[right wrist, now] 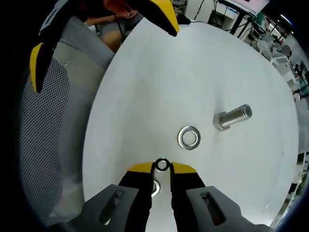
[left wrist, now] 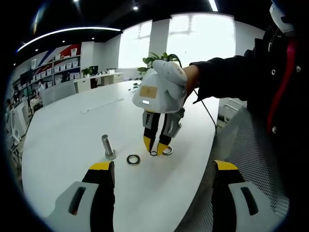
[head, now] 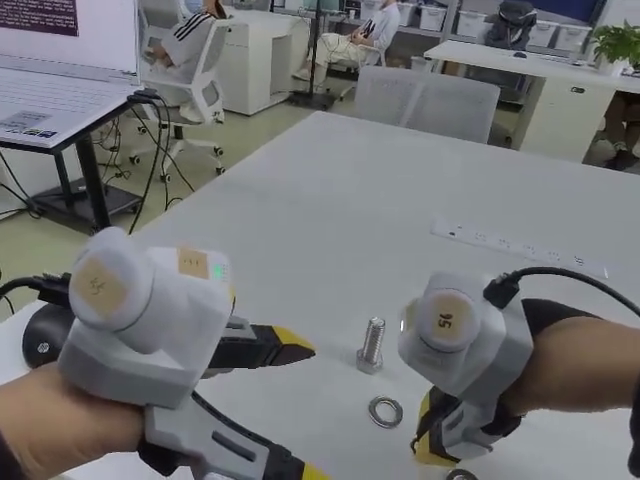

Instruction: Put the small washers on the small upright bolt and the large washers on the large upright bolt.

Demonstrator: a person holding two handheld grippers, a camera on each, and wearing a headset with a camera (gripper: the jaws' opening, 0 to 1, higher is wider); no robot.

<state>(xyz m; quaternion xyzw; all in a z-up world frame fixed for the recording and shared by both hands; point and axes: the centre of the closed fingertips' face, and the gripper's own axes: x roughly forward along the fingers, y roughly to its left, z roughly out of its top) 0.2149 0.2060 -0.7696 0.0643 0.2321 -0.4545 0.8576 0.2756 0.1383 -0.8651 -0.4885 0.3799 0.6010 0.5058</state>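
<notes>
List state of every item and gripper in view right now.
small washer: pinched at the right gripper tips.
right gripper: shut on small washer.
left gripper: open, holding nothing.
large washer: flat on table, free.
bolt: upright, no washers on it.
another washer: on table, partly hidden under right gripper.

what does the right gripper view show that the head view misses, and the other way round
Right gripper view gives the close detail: a small washer pinched in the shut tips of the right gripper, held just above the table. Head view gives the surroundings: a power strip farther along the table, a grey chair at its far edge, and the office beyond. Both have the upright bolt, the large washer lying flat beside it, and the open left gripper.
</notes>
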